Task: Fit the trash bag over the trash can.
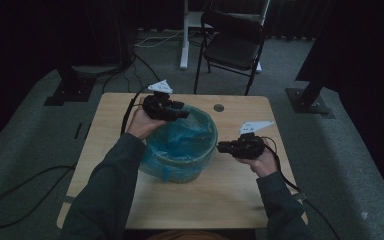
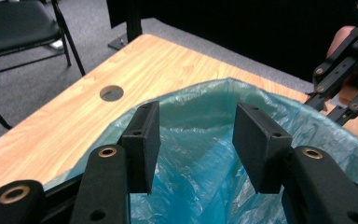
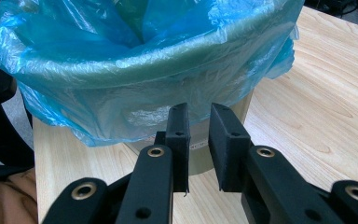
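A round bin lined with a blue plastic bag (image 1: 180,145) stands in the middle of the wooden table (image 1: 220,195). My left gripper (image 1: 184,112) hovers over the bin's far left rim. Its jaws stand wide apart with nothing between them, and they look into the bag (image 2: 200,154) from the left gripper (image 2: 196,116). My right gripper (image 1: 220,146) sits level just right of the bin and points at its side. In the right gripper view, the right gripper (image 3: 198,112) shows a narrow gap between its pads. Nothing is held, and the bag's folded edge (image 3: 135,70) hangs just ahead.
A cable hole (image 1: 218,107) sits in the table behind the bin. A black folding chair (image 1: 232,42) and a white stand leg stand beyond the far edge. Cables trail over the grey carpet at the left. Bare table lies in front of the bin.
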`<move>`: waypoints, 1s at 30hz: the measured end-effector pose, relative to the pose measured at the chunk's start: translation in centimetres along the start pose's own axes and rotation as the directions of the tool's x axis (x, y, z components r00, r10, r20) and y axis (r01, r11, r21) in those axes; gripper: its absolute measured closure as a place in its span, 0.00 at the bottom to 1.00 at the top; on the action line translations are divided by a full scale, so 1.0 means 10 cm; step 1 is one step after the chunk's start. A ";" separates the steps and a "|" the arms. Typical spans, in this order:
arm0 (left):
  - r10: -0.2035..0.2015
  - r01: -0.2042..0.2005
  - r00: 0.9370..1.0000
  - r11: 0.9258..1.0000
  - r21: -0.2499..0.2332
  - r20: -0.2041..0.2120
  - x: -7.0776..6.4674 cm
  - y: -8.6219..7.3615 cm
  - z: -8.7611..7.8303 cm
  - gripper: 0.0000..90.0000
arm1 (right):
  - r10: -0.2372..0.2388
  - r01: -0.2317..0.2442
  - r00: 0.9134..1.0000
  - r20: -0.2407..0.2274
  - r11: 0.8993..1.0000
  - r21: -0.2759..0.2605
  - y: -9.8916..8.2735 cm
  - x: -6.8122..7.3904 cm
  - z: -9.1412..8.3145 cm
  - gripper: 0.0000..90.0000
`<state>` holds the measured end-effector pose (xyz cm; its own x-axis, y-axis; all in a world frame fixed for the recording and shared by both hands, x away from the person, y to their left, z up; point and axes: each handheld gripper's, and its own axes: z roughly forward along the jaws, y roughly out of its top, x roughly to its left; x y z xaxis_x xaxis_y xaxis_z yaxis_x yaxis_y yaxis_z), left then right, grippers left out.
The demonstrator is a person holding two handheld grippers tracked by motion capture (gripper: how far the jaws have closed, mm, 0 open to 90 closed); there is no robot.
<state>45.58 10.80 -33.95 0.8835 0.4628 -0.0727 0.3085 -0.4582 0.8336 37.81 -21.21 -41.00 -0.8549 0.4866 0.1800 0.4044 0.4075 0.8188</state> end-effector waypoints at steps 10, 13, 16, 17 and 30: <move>0.025 -0.021 0.998 0.996 0.087 -0.049 -0.05 0.04 0.14 0.60 | 0.001 -0.001 1.000 0.002 1.000 0.001 0.00 0.00 0.00 0.87; 0.034 -0.029 0.998 0.994 0.103 -0.051 -0.07 0.05 0.20 0.60 | 0.000 0.000 1.000 0.001 1.000 0.001 0.00 0.00 0.00 0.87; 0.063 -0.050 0.995 0.985 0.163 -0.080 -0.10 0.07 0.29 0.60 | 0.000 0.000 1.000 0.001 1.000 -0.001 -0.01 -0.01 0.00 0.87; 0.063 -0.050 0.995 0.985 0.163 -0.080 -0.10 0.07 0.29 0.61 | 0.000 0.000 1.000 0.001 1.000 -0.001 -0.01 -0.01 0.00 0.87; 0.131 -0.097 0.987 0.944 0.314 -0.090 -0.16 0.07 0.46 0.62 | -0.002 0.002 1.000 0.001 1.000 -0.005 -0.01 0.00 -0.01 0.86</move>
<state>46.02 6.26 -35.73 0.8811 0.4649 0.0869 0.3164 -0.7161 0.6221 37.76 -21.37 -41.00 -0.8553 0.4868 0.1776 0.4009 0.4044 0.8220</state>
